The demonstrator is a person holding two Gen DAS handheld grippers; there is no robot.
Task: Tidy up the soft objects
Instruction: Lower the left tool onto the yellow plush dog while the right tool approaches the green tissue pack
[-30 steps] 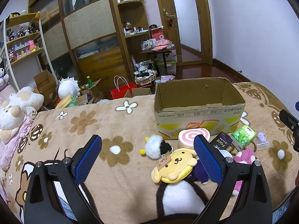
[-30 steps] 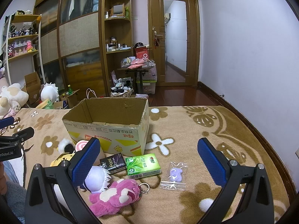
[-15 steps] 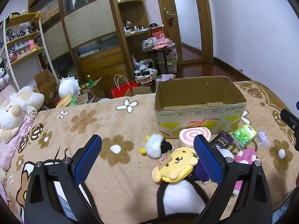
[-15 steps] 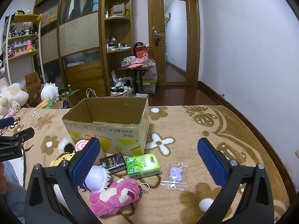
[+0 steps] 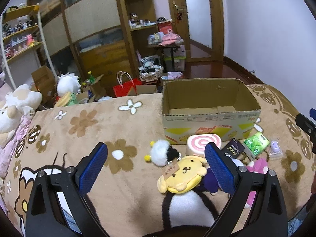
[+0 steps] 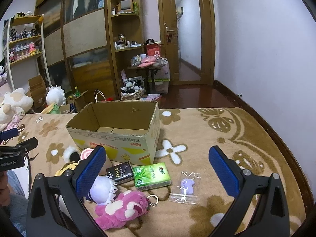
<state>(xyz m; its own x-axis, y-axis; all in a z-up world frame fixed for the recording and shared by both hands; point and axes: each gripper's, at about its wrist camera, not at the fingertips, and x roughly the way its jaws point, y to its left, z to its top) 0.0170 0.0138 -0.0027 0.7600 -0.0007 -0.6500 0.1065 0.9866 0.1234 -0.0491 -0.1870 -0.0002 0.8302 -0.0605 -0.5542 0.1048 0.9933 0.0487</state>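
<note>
An open cardboard box (image 5: 209,116) (image 6: 118,138) stands on the flowered blanket with nothing visible inside. In front of it lie a yellow dog plush (image 5: 181,174), a black-and-white pompom plush (image 5: 163,153), a pink swirl cushion (image 5: 201,142), a purple-white plush (image 6: 102,187) and a pink bear plush (image 6: 122,209). My left gripper (image 5: 156,166) is open above the blanket, just left of the yellow plush. Nothing sits between the fingers of my right gripper (image 6: 156,169), which is open over the green tissue pack (image 6: 151,174).
A black tissue pack (image 6: 119,172) and a small bagged purple item (image 6: 185,184) lie beside the green pack. Large plush toys (image 5: 13,106) crowd the blanket's left edge. Shelves, boxes and a red bag (image 5: 126,87) stand beyond the bed.
The left wrist view has shifted slightly, so the box and toys sit a touch differently in frame. The right gripper has held still. Both stay open.
</note>
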